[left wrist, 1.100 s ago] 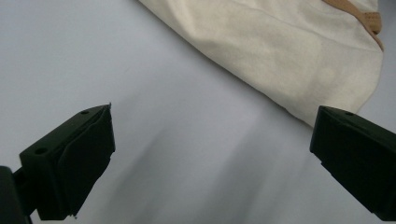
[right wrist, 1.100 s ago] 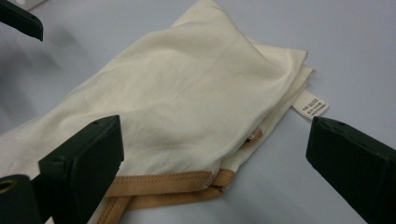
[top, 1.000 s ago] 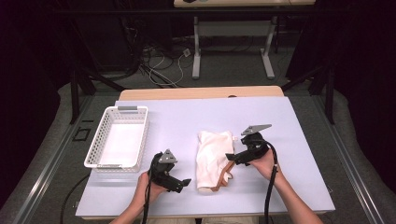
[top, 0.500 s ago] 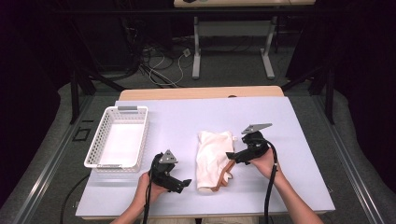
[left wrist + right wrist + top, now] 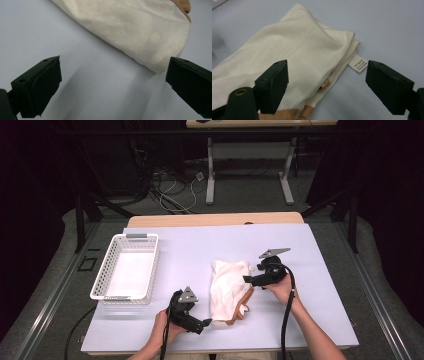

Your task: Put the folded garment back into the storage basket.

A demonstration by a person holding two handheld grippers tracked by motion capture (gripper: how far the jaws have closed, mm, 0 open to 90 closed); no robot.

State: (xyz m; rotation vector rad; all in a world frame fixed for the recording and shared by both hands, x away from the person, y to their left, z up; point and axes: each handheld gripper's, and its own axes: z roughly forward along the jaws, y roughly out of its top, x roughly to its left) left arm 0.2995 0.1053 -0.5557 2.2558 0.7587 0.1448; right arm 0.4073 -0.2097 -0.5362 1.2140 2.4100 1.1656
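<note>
A folded cream cloth (image 5: 227, 285) with a tan hem lies on the pale table (image 5: 190, 255), between my two grippers. My left gripper (image 5: 204, 324) sits low at the cloth's near left corner. In the left gripper view it (image 5: 115, 66) is open wide, with the cloth's corner (image 5: 140, 40) just beyond the jaws. My right gripper (image 5: 248, 279) is at the cloth's right edge. In the right gripper view it (image 5: 327, 67) is open, its jaws have just been closing, and the cloth's edge (image 5: 312, 50) and white label (image 5: 359, 64) lie between them, unpressed.
A white mesh basket (image 5: 98, 285) stands on the left of the table, holding nothing. Table legs and cables sit on the floor beyond the far edge. Bare table lies right of the cloth.
</note>
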